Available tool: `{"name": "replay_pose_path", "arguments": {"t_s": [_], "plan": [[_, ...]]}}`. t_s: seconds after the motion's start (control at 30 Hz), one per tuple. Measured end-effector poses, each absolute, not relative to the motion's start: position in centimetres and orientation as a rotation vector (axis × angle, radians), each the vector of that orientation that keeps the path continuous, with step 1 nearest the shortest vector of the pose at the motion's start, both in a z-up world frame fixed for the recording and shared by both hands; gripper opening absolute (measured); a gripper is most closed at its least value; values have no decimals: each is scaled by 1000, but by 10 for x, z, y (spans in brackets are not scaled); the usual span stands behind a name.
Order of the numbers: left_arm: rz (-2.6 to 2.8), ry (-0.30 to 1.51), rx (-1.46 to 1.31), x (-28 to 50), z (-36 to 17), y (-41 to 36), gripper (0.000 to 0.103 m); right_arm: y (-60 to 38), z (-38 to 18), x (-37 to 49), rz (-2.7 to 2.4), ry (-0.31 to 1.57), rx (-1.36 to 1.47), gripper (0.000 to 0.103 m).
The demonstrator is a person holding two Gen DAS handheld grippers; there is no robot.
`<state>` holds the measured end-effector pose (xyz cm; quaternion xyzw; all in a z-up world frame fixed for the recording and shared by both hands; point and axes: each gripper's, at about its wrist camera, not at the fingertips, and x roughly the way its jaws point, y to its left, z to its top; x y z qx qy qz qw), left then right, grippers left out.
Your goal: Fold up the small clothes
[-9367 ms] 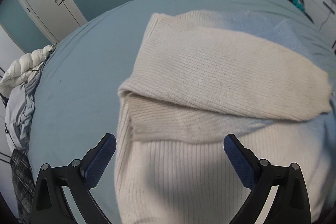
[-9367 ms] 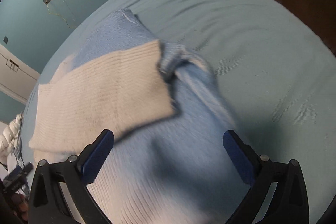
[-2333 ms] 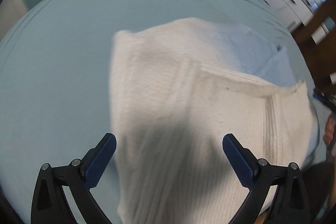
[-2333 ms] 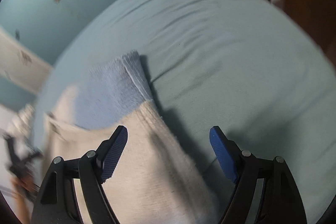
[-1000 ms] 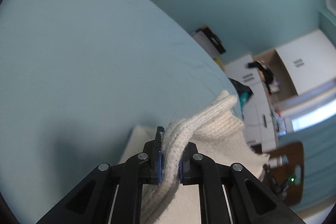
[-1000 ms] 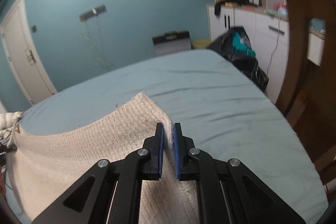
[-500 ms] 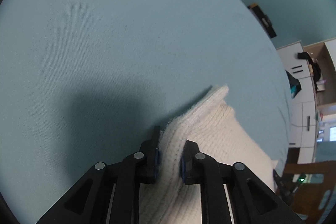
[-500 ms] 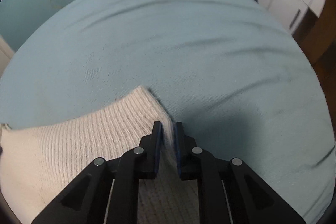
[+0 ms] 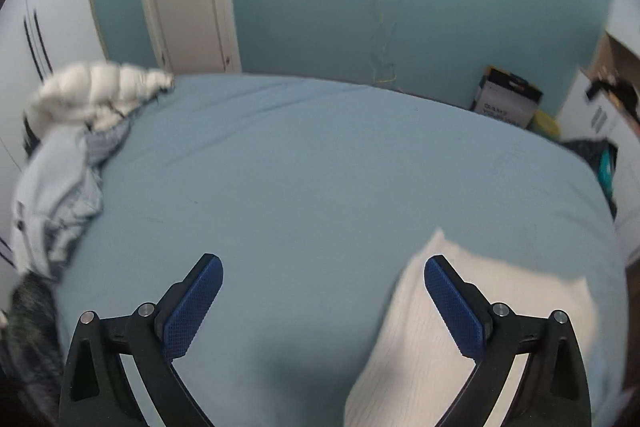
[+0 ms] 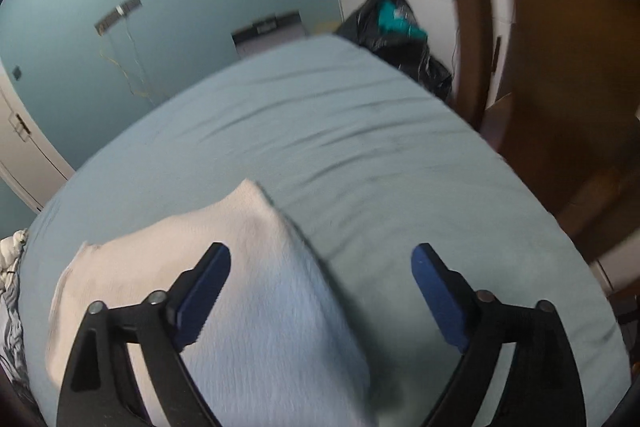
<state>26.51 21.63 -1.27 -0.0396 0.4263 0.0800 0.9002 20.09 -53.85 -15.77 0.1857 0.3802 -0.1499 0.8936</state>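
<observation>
The folded cream ribbed-knit sweater (image 9: 472, 331) lies flat on the pale blue bed sheet (image 9: 320, 167), filling the lower right of the left wrist view and the lower left of the right wrist view (image 10: 224, 287). The left gripper (image 9: 323, 307) has just been opening and stands wide with only bare sheet between its blue pads, the sweater behind its right finger; the right gripper (image 10: 321, 297) has likewise just been opening, its jaws spread above the sweater's right edge without pressing it. A black bag (image 10: 400, 35) holding something teal sits upper centre-right in the right wrist view, a dark box (image 9: 508, 99) against the teal wall at right in the left one
</observation>
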Motion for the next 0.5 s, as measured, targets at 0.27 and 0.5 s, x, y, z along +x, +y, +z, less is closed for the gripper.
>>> {"name": "replay_pose_path", "arguments": {"t_s": [0.27, 0.5], "plan": [[-71, 1019, 23, 178, -69, 82, 103, -484, -184, 139, -145, 812, 503, 96], [-67, 1178, 283, 183, -187, 24, 103, -438, -204, 163, -143, 894, 213, 96]]}}
